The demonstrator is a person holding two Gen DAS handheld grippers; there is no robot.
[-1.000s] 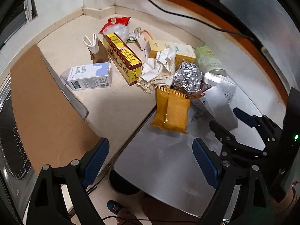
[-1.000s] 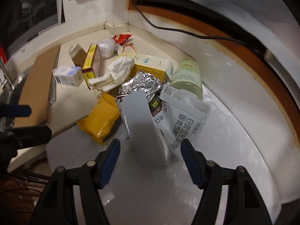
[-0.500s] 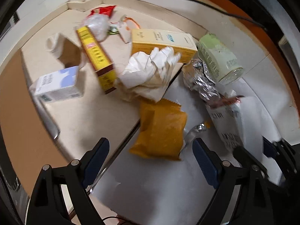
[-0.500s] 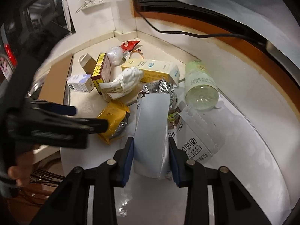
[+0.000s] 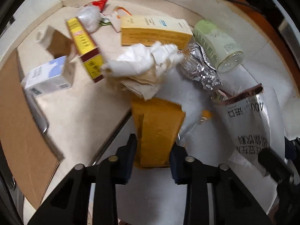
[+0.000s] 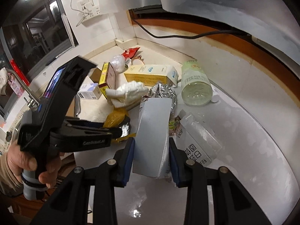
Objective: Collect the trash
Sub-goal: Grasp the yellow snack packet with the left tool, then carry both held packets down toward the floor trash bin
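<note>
- Right now the left gripper [image 5: 152, 153] has its jaws pressed against both sides of the yellow snack packet [image 5: 157, 129], which lies at the edge of the white tabletop [image 5: 150, 193] where it meets the beige counter [image 5: 75, 108].
- The right gripper [image 6: 151, 156] is clamped on a grey-white carton [image 6: 151, 138], its pads touching both side faces; the carton stands tilted over the white tabletop.
- Just beyond lie crumpled white paper [image 5: 144, 63], crumpled foil [image 5: 198, 67] and a pale green bottle [image 5: 215, 43] on its side.
- A long yellow box [image 5: 153, 31], a yellow-and-red box [image 5: 84, 46] and a small blue-white box [image 5: 46, 76] sit on the beige counter.
- A red wrapper [image 6: 131, 52] lies in the corner.
</note>
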